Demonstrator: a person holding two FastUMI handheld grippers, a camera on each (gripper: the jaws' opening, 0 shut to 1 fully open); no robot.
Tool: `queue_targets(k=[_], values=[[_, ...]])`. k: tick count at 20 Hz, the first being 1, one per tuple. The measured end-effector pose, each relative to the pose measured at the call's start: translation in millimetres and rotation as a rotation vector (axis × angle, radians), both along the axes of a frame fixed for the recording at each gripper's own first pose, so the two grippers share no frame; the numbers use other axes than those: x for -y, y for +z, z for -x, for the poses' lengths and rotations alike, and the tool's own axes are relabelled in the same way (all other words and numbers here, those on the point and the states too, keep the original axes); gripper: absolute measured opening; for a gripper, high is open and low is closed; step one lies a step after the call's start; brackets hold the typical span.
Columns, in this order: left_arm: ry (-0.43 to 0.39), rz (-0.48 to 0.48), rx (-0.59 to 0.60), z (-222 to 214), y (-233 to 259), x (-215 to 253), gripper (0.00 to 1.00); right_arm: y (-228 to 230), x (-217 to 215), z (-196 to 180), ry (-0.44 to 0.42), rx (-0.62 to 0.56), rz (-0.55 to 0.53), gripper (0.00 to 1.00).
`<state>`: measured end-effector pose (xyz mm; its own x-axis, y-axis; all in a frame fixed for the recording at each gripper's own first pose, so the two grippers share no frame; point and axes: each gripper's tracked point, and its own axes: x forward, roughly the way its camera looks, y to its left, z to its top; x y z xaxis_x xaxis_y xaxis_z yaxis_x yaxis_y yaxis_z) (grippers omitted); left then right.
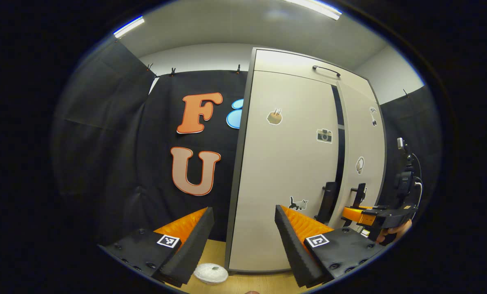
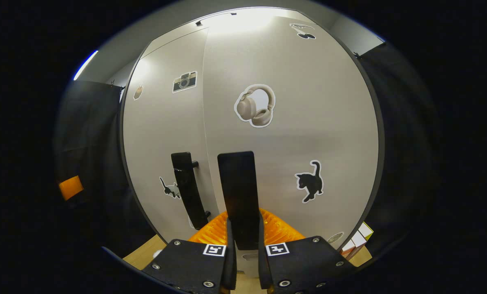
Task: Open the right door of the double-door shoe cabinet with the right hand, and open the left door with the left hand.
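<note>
The pale shoe cabinet stands on a wooden surface, its left door (image 1: 284, 163) and right door (image 2: 309, 122) covered in stickers. In the left gripper view a dark gap runs between the doors. My right gripper (image 2: 243, 241) is shut on the right door's black vertical handle (image 2: 239, 192), which rises between its fingers. From the left gripper view that right gripper (image 1: 362, 216) sits at the handle (image 1: 360, 196), with a hand (image 1: 398, 230) behind it. My left gripper (image 1: 243, 241) is open, short of the cabinet's left edge. The left door's handle (image 1: 327, 202) is untouched.
A white round object (image 1: 211, 272) lies on the wooden surface (image 1: 215, 249) beneath my left gripper. Small boxes (image 2: 360, 239) stand at the cabinet's right foot. A black handle (image 1: 326, 70) sits on the cabinet's top. Black cloth hangs to the left and right.
</note>
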<state>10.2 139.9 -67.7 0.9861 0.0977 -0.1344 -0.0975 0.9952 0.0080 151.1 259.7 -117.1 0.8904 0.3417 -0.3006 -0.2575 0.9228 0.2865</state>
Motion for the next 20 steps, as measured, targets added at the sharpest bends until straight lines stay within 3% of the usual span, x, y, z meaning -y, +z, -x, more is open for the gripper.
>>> queue_targets(k=[20], values=[[-0.075,-0.018,-0.040,20,2,108,0.95,19,43,48,0.071,0.000,-0.051,0.20]])
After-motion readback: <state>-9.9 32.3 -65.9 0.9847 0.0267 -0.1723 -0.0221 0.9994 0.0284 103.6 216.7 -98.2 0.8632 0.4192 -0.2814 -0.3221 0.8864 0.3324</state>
